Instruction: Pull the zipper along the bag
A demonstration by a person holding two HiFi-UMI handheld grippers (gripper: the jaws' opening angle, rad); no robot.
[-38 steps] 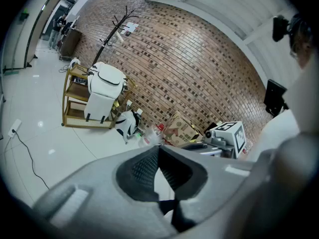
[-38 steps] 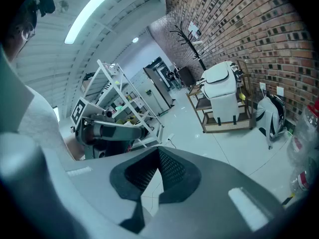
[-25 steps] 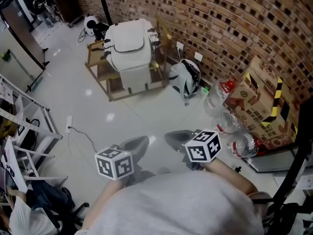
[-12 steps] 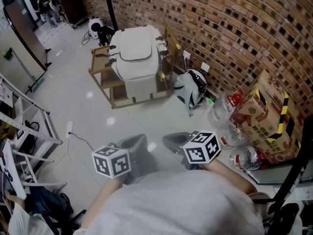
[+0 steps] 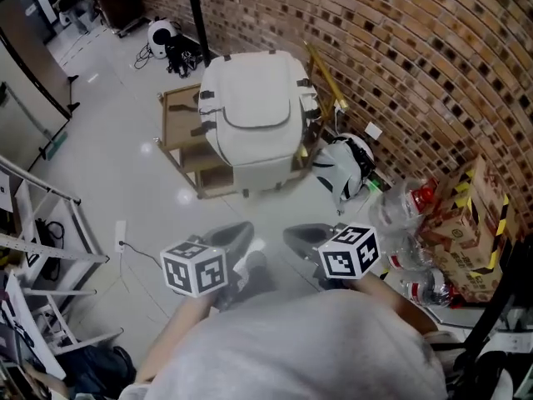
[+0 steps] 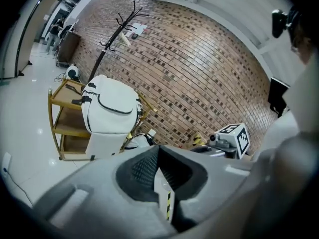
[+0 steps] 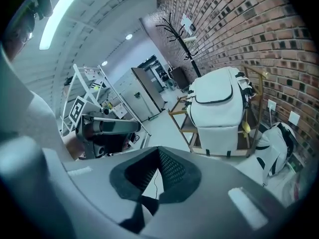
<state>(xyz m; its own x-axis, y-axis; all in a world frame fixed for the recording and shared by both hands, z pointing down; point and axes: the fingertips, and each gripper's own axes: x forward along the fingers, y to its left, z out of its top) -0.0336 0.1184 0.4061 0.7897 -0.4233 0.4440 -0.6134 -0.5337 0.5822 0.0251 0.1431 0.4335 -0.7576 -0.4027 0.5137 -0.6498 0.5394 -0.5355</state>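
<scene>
Nothing's touching the bag (image 5: 250,90) yet. It's sitting upright on a wooden cart (image 5: 179,132) at the far side, against the brick wall (image 5: 416,48), well apart from both claws. The dark curved line (image 6: 115,112) on its front looks like the zipper to me, but I'm not seeing a slider or pull from here, it's too small.

What I'm worrying about: the bag is just resting on that cart with nothing pinning it. If one claw is yanking the pull without the other bracing the fabric, I'm guessing the whole bag is going to slide or tip off instead of the zip running. There's also clutter on the floor that's easy to snag: a smaller white bag (image 5: 350,165) right of the cart, plastic bottles (image 5: 400,211) further right, and a cable (image 5: 137,244) on the near left.

Pose-wise, the left claw (image 5: 237,236) and right claw (image 5: 296,238) are hanging side by side close in front of the person's body, both pointing forward and tilting down at the floor short of the cart, marker cubes on top. Both are pinched fully closed with nothing in them — they're needing to open before any grab.
</scene>
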